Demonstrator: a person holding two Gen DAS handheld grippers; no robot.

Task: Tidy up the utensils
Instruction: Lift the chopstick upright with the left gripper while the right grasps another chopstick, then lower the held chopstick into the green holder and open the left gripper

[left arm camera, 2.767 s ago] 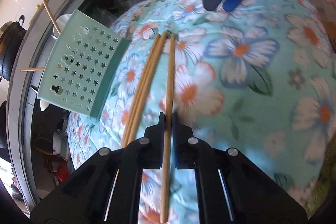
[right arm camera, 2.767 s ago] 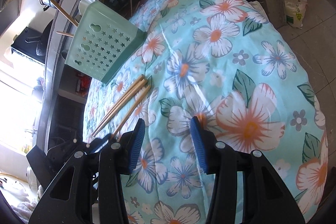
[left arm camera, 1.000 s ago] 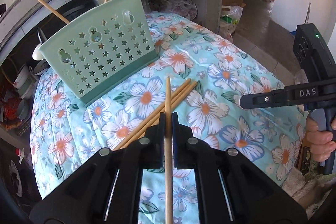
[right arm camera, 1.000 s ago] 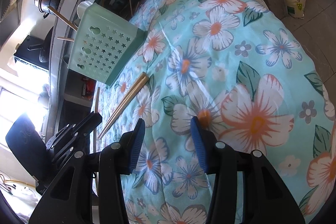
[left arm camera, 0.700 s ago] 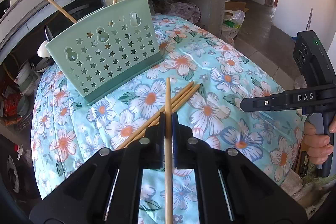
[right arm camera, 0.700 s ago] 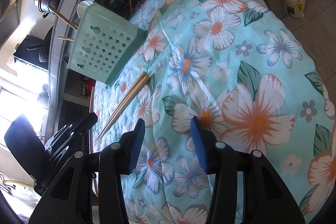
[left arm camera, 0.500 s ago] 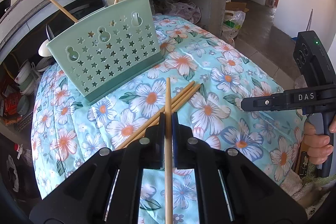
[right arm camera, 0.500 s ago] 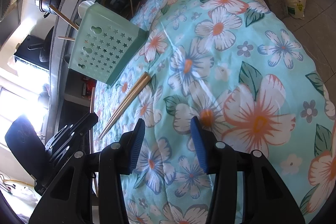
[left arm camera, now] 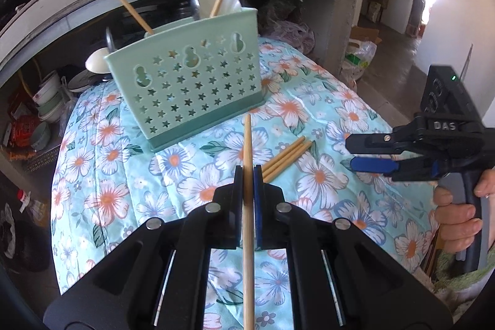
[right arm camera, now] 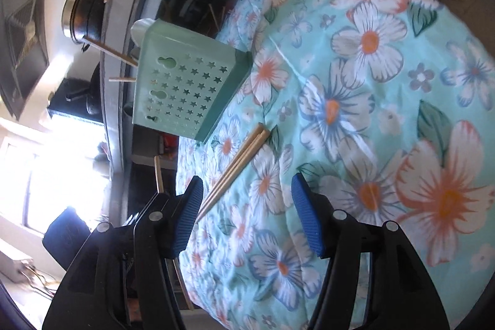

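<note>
- The mint-green utensil holder [left arm camera: 198, 88] stands at about eleven o'clock from the left tool, on the flowered cloth [left arm camera: 340, 113]. Its front wall is pierced with star and gourd-shaped holes, and its base is a darker teal.
- Two wooden sticks [left arm camera: 131, 10] and pale spoons [left arm camera: 96, 64] rise out of the holder, the sticks leaning apart toward eleven and one o'clock.
- The left tool [left arm camera: 247, 175] is clamped tight on a single chopstick [left arm camera: 247, 206]. This plain, light wooden rod runs along the tool's own line, with its tip toward twelve o'clock, just short of the holder's base.
- Three loose chopsticks [left arm camera: 286, 158] lie together on the cloth at about one o'clock from the left tool, long axes slanting from seven toward one o'clock.
- The right tool [right arm camera: 247, 215], gripped by a hand [left arm camera: 458, 215], hangs over the cloth with nothing between its blue pads; its jaws have just been opening.
</note>
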